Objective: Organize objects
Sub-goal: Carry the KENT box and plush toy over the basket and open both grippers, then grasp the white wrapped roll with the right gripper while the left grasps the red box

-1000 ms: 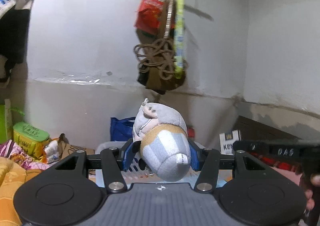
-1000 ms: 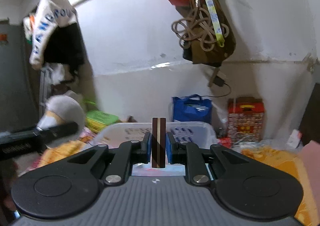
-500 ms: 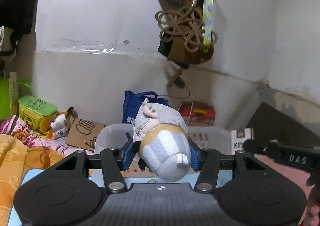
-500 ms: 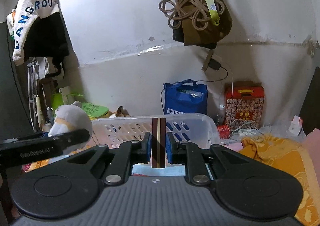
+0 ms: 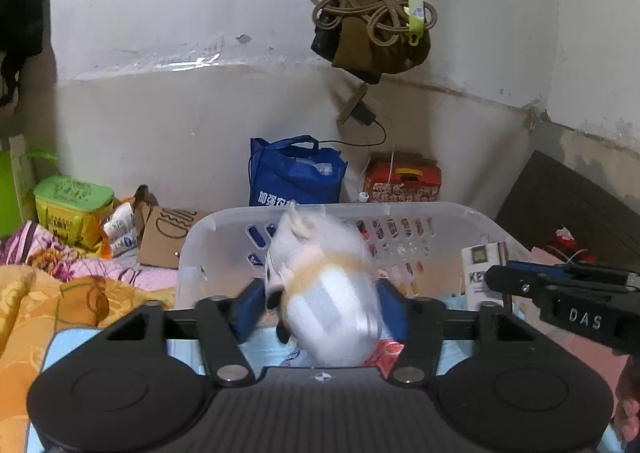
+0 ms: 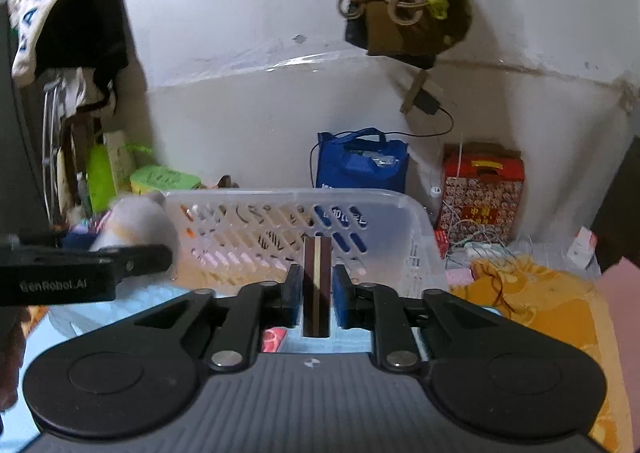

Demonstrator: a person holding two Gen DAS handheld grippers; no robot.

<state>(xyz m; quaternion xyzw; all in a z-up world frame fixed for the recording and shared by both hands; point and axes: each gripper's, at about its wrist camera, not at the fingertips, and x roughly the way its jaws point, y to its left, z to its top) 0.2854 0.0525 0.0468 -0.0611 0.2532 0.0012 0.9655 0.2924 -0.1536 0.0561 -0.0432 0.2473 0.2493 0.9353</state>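
Note:
A grey-white plush toy [image 5: 324,285] with an orange band sits motion-blurred between the spread blue pads of my left gripper [image 5: 320,309], over the clear plastic laundry basket [image 5: 224,229]. The pads look apart from the toy; I cannot tell whether they still hold it. The toy also shows in the right wrist view [image 6: 136,225] at the left. My right gripper [image 6: 317,295] is shut on a thin dark brown box with a cream stripe [image 6: 317,285], held upright in front of the basket [image 6: 392,229]. The right gripper shows in the left wrist view [image 5: 560,293] at the right edge.
A blue bag [image 5: 296,173] and a red box [image 5: 404,181] stand behind the basket against the wall. A green tub [image 5: 72,201] and cardboard [image 5: 168,237] lie left. Orange bedding [image 5: 60,317] lies left. A bag with cords [image 5: 368,13] hangs above.
Both grippers have tilted down and come closer to the basket. The left jaws have widened and the plush toy is now blurred and lower between them.

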